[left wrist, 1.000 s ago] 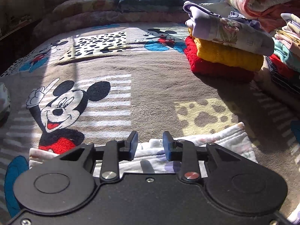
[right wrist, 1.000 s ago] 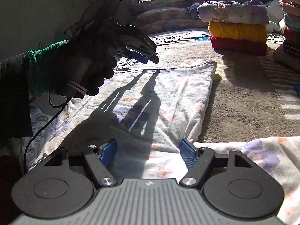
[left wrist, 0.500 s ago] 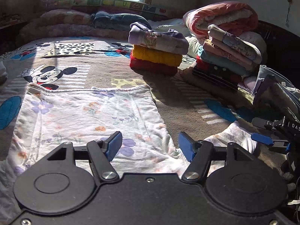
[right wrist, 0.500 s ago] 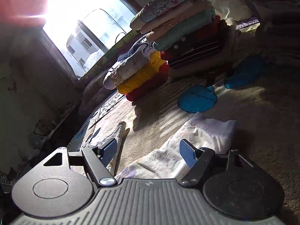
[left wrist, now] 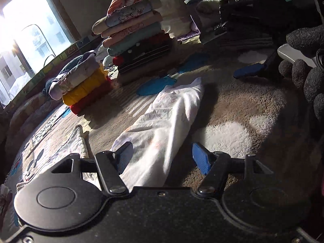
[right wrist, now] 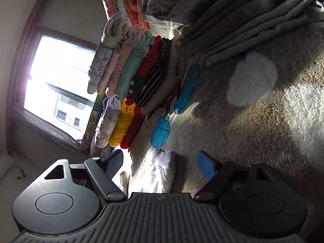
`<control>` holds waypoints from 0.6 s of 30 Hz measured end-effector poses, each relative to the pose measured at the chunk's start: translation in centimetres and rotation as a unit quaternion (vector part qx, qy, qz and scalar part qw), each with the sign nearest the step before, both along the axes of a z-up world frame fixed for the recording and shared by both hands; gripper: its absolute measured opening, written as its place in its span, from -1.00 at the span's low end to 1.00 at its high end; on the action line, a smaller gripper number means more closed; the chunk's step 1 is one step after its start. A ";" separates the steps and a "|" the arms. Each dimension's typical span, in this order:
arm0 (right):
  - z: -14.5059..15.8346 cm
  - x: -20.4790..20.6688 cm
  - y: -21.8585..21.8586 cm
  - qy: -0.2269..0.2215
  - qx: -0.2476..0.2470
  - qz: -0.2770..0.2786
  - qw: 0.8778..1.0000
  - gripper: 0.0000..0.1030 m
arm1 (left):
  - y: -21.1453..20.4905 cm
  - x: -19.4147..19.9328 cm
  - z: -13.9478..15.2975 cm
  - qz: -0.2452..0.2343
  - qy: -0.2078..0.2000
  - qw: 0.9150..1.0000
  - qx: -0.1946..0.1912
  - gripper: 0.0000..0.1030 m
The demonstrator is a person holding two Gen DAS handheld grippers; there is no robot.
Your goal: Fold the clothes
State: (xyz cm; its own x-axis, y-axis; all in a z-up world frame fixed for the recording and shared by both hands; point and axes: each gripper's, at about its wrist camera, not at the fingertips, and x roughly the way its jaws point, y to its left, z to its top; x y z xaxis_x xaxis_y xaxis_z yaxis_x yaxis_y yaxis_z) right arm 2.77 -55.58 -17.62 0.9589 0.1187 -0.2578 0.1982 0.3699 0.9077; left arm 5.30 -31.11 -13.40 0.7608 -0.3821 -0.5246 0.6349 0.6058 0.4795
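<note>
White floral cotton garment (left wrist: 162,121) lay on brown plush blanket (left wrist: 243,105), its narrow end toward 1 o'clock. Both views were swung from flat body to that end within last second. Left gripper (left wrist: 161,155) spread wide astride garment; right gripper (right wrist: 160,162) likewise agape, nothing held. Folded stacks (left wrist: 137,46) at 11 o'clock. Next grasp judged pending.

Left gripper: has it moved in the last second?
Yes. The left gripper, jaws open, has swung rightward: the red, yellow and lilac folded stack went from upper right to upper left, and it now faces the white floral garment.
</note>
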 end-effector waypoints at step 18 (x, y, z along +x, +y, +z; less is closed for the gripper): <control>-2.1 -1.2 -5.2 -0.031 0.071 -0.032 0.996 0.58 | -12.0 3.6 -4.3 -0.014 -0.114 0.977 0.178 0.05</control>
